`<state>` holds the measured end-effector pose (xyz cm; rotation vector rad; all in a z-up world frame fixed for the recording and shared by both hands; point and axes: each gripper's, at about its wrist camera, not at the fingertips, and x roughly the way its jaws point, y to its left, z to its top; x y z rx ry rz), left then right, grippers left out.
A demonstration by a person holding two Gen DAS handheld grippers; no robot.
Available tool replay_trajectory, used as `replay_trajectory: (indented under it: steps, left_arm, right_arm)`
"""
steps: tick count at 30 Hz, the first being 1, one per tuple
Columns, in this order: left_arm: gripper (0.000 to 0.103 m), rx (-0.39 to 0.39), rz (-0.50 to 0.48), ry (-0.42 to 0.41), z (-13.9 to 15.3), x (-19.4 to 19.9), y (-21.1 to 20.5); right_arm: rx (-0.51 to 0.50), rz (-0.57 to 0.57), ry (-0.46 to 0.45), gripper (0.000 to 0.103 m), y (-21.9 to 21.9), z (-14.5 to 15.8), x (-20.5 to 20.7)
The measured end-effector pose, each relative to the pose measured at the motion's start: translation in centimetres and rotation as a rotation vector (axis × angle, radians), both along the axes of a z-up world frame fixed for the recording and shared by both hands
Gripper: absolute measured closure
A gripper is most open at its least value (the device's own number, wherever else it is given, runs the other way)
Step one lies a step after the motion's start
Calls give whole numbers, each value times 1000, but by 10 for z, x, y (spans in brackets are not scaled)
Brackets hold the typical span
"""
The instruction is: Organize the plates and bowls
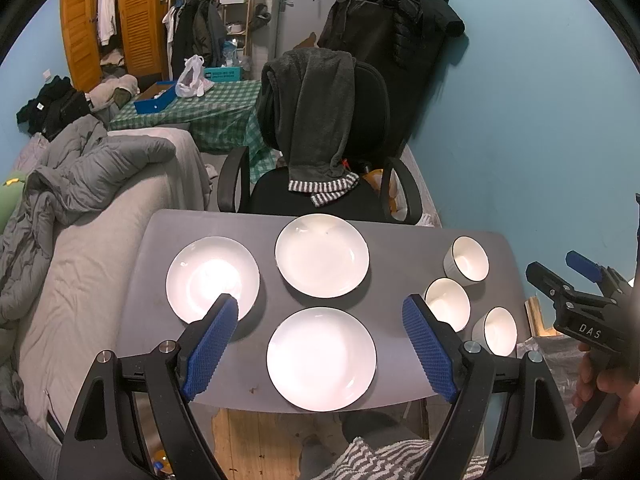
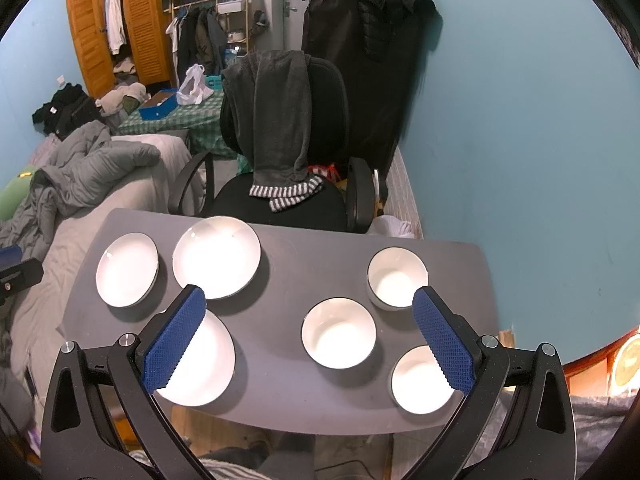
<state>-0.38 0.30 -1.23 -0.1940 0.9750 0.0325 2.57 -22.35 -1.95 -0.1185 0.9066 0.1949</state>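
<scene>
Left wrist view: we hold the left tool [image 1: 320,316] wide apart above three plates [image 1: 321,358]; our right tool [image 2: 309,308], equally wide, hovers over three bowls [image 2: 338,333] on the grey surface [image 2: 280,264].

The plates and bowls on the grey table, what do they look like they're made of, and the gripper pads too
Plates and bowls: probably glazed ceramic or porcelain, glossy white with bright glare and a thin dark rim line. Melamine can't be ruled out. Gripper pads: blue, matte, with a fine knobbly grid, likely rubber or soft plastic.
</scene>
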Motion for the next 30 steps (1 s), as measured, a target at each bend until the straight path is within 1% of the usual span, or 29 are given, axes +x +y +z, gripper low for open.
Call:
replay_trajectory:
  steps: [12,21,24,30]
  left_arm:
    - [17,-4,9,3,-5,-13,1]
    - [17,-26,37,23,-13,-15,17]
    - [17,-16,47,23,-14,-18,23]
    - [17,9,58,31,-21,-20,33]
  right_arm:
    - [0,6,3,2,1,-1,-4]
    - [10,31,12,1,9,-7,-6]
    - [-3,46,12,2,15,-9,-3]
    - [-66,103,5,2,31,-15,-1]
